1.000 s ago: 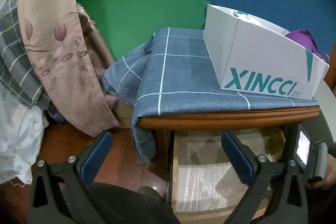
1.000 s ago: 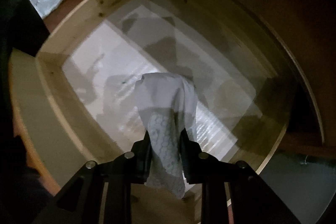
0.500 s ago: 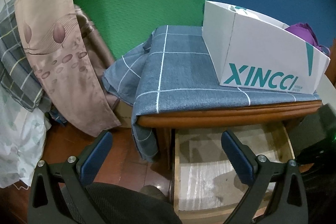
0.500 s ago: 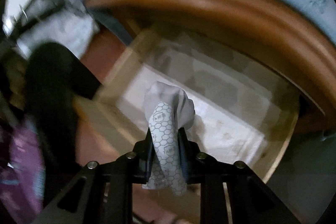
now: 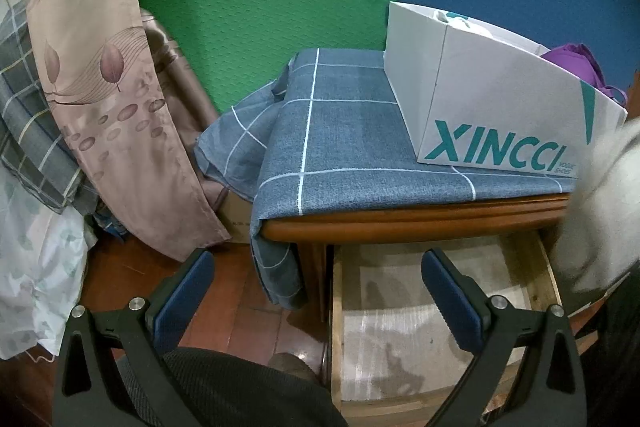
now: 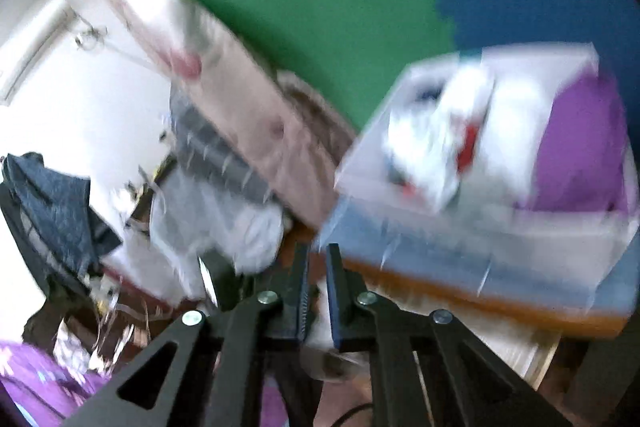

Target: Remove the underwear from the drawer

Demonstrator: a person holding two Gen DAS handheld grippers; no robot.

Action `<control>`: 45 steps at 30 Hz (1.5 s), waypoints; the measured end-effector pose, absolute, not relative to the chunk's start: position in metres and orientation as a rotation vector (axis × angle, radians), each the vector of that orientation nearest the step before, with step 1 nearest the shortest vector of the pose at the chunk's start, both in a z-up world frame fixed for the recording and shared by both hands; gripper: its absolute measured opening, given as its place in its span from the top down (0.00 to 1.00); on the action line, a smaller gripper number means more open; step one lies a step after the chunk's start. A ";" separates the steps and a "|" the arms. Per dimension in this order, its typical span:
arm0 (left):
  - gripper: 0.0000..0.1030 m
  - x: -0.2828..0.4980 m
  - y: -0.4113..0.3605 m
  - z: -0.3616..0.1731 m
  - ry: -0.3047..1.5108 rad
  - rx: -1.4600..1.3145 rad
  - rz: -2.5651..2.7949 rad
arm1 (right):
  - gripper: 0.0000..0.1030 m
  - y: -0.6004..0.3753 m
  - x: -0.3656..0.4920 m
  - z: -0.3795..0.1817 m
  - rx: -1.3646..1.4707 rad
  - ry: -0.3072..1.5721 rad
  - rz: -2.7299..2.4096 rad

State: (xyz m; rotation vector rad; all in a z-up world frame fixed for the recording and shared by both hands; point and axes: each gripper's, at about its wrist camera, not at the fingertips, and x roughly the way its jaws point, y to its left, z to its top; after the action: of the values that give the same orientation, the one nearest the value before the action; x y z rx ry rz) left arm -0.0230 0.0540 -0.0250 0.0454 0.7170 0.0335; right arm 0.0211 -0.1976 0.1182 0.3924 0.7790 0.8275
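The wooden drawer stands pulled out under the nightstand, with only pale lining paper showing inside. My left gripper hangs open in front of it, with nothing between its blue pads. A blurred white piece of underwear is up at the right edge, level with the nightstand top. In the right wrist view, my right gripper is shut, with the white underwear pinched low between its jaws and hanging beneath. That view is motion-blurred. It faces the nightstand top, and the drawer lies below right.
A white XINCCI box holding purple cloth sits on the nightstand's blue checked cloth. Curtains and bedding hang at the left. Green and blue foam wall mats stand behind. A dark chair seat lies under my left gripper.
My right gripper has risen out of the drawer with the underwear and tipped up toward the nightstand top. The white cloth now shows at the left view's right edge. My left gripper stayed put.
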 end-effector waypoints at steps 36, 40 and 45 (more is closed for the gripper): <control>0.01 -0.011 0.055 -0.033 0.792 -0.005 -0.006 | 0.12 -0.070 0.044 -0.243 -1.163 0.971 0.739; 0.01 -0.009 0.053 -0.034 0.799 0.007 -0.008 | 0.16 -0.076 0.062 -0.244 -1.030 1.107 0.709; 0.01 -0.011 0.052 -0.034 0.790 0.010 -0.004 | 0.60 -0.078 0.047 -0.233 -0.983 1.199 0.711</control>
State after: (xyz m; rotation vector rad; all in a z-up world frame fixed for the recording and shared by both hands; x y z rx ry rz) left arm -0.0105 0.0518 -0.0343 0.0102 0.7899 -0.0040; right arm 0.0474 -0.0778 -0.2329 -0.9831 1.1993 0.7110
